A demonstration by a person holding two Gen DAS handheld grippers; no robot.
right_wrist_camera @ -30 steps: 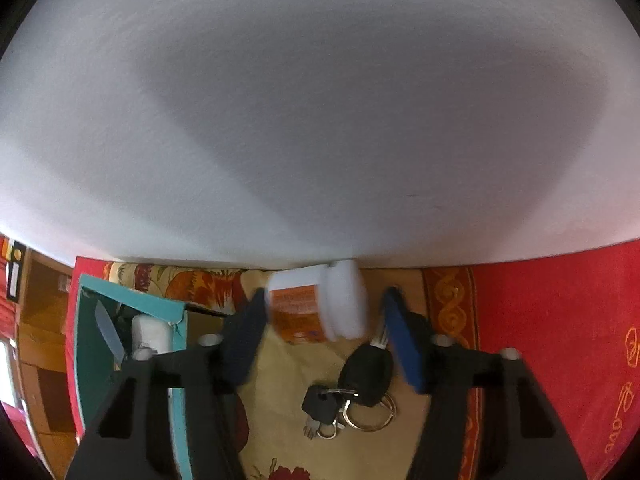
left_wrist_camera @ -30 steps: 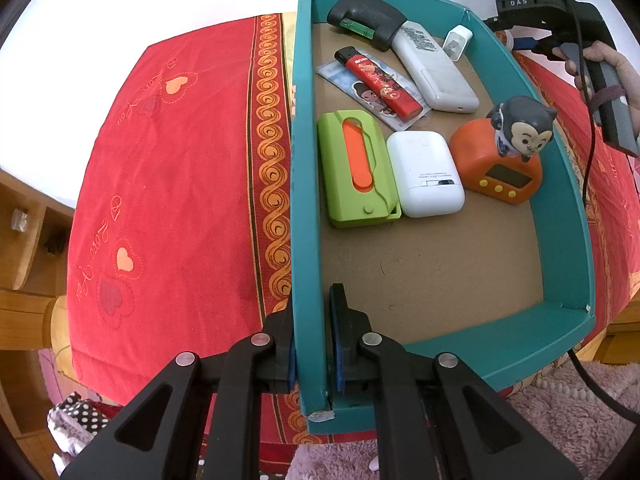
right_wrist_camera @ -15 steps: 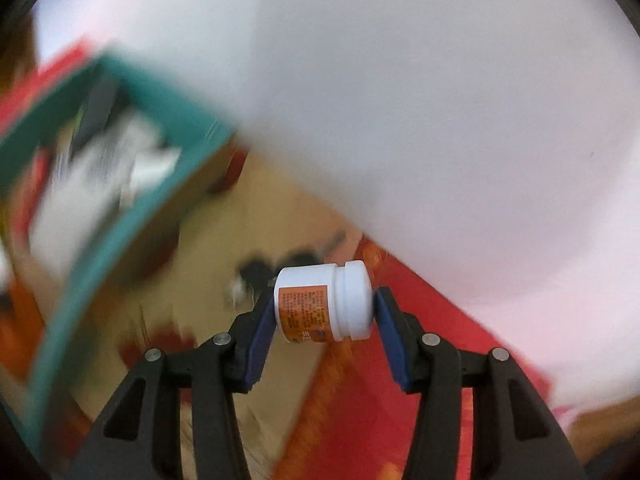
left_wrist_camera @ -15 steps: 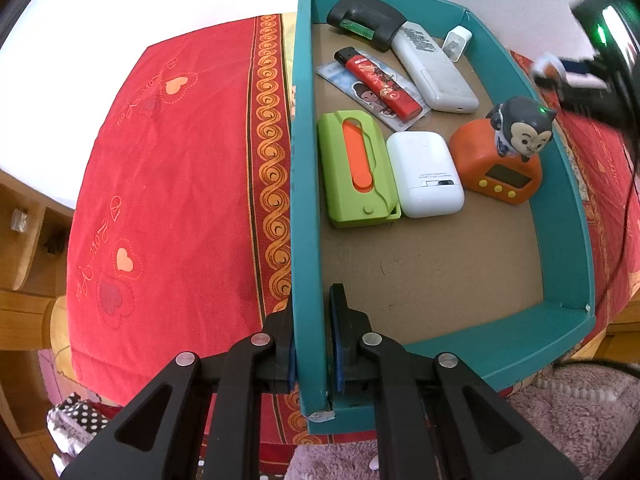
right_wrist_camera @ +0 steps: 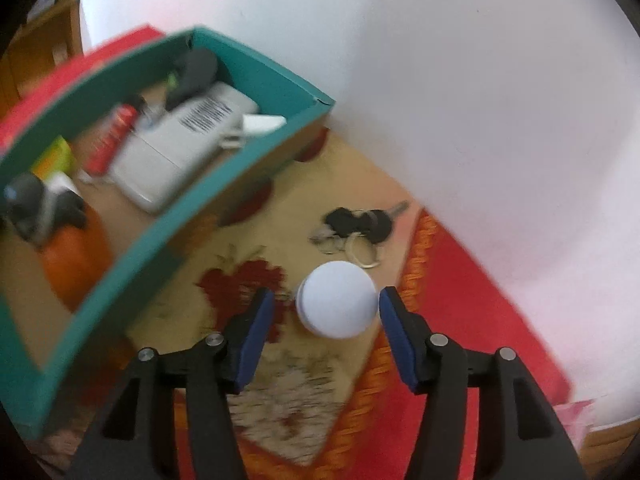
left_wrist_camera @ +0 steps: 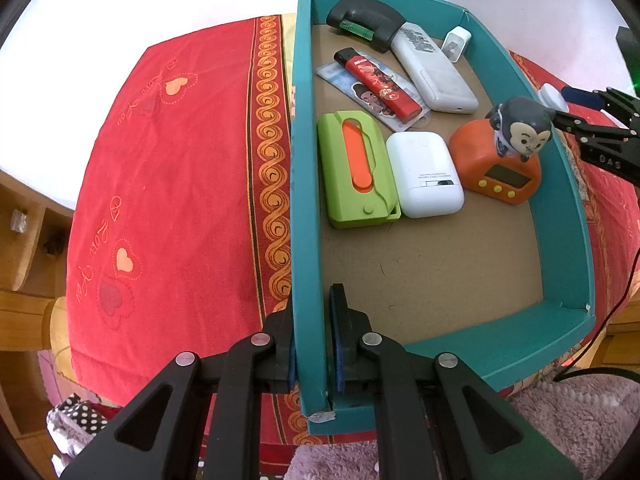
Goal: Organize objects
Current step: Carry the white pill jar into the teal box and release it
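**Box mostly packed, bottle and keys not in yet**

Nearest to you, your left gripper point(left_wrist_camera: 312, 344) is pinching the side wall of the teal box point(left_wrist_camera: 306, 200) close to its front corner, one finger inside and one outside, jaws nearly shut on the cardboard. That's looking like a bracing hold while the other hand works.

Your right gripper point(right_wrist_camera: 326, 314) is spread wide, and the white bottle point(right_wrist_camera: 338, 300) is sitting between the fingers with its cap pointing at the camera. The left pad is clearly off it; the right pad looks like it's touching or just beside it. I can't tell whether the bottle is resting on the cloth or hanging in the air, so I'm not calling it held.

In the box you're already housing a green case point(left_wrist_camera: 358, 172), a white case point(left_wrist_camera: 424, 180), an orange clock point(left_wrist_camera: 496, 164) with a monkey figure on top, a red lighter point(left_wrist_camera: 378, 76), a power bank point(left_wrist_camera: 434, 68), a small charger point(left_wrist_camera: 456, 42) and a black tool point(left_wrist_camera: 364, 16). So I'd say you're well along.

What's left, as far as I can see: the bottle, plus the keys point(right_wrist_camera: 358, 226) lying past it near the wall.

Room-wise, the front half of the box floor is open, so that's where I'd be dropping things. Watch the box's right wall going over, and the white wall crowding the keys.
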